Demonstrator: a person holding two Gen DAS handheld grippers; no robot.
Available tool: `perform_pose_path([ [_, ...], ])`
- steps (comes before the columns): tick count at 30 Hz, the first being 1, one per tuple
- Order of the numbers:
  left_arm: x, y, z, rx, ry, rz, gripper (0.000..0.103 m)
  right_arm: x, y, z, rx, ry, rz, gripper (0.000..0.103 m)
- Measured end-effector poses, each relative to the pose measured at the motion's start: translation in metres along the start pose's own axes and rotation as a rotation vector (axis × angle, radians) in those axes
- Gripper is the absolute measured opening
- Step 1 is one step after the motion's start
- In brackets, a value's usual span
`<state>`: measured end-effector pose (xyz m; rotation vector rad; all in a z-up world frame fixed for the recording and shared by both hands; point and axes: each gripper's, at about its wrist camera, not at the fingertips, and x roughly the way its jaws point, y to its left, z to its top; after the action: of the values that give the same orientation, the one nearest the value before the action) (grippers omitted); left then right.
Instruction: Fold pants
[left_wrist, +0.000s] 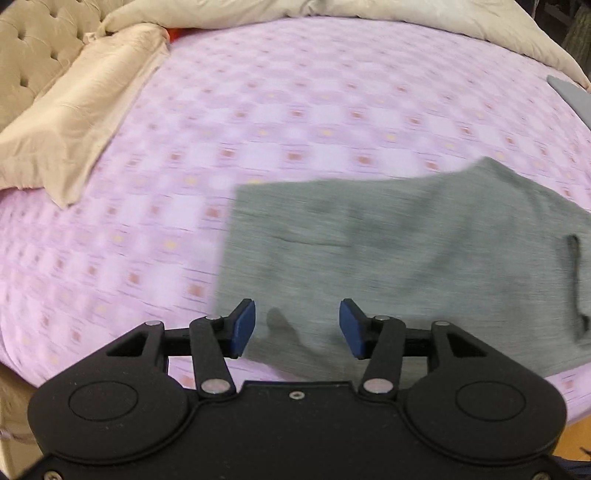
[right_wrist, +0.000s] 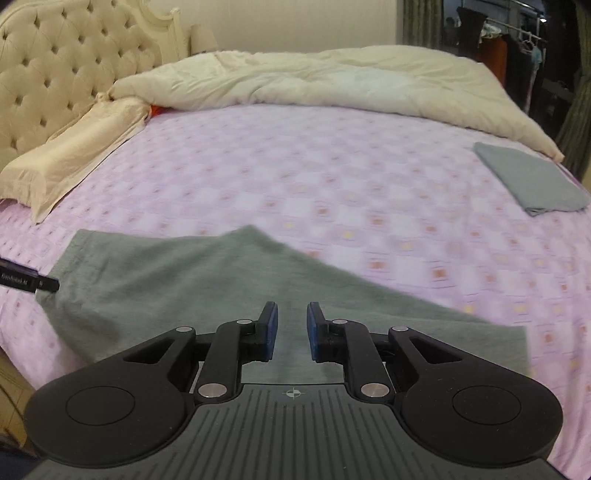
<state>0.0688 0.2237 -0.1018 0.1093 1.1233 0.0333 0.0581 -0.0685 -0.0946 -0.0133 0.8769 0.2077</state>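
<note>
Grey pants (left_wrist: 388, 251), folded into a flat panel, lie on the pink patterned bed sheet (left_wrist: 295, 110) near the bed's front edge; in the left wrist view they fill the 3 to 5 o'clock area, in the right wrist view the 6 to 9 o'clock area. The left gripper (left_wrist: 297, 330) hangs above the pants' lower left corner with its jaws spread wide, blue pads (left_wrist: 243, 328) clear of the cloth. The right gripper (right_wrist: 291, 330) hangs over the pants with its jaws narrowly parted, nothing between them. A beige pillow (right_wrist: 74, 147) lies at 10 o'clock, a cream duvet (right_wrist: 314, 81) at 12 o'clock, a folded blue-grey cloth (right_wrist: 532, 181) at 2 o'clock.
</note>
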Motion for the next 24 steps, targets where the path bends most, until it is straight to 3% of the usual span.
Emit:
perform_pose_path([
  [5, 0.023, 0.042, 0.004, -0.035, 0.010, -0.046, 0.058, 0.001, 0.039, 0.005, -0.021, 0.005, -0.029, 0.026],
  [11, 0.070, 0.056, 0.006, -0.035, 0.117, -0.202, 0.066, -0.006, 0.067, 0.007, -0.011, 0.014, -0.079, 0.026],
  [13, 0.083, 0.061, 0.007, -0.068, 0.141, -0.238, 0.075, -0.006, 0.071, 0.009, -0.009, 0.023, -0.095, 0.026],
  [17, 0.099, 0.073, 0.009, -0.128, 0.153, -0.328, 0.083, -0.006, 0.078, 0.009, -0.015, 0.043, -0.121, 0.026],
  [20, 0.106, 0.075, 0.012, -0.121, 0.163, -0.406, 0.099, -0.004, 0.084, 0.011, -0.017, 0.051, -0.135, 0.026],
  [24, 0.112, 0.060, 0.022, -0.045, 0.152, -0.420, 0.101, -0.001, 0.092, 0.014, -0.032, 0.061, -0.136, 0.026],
])
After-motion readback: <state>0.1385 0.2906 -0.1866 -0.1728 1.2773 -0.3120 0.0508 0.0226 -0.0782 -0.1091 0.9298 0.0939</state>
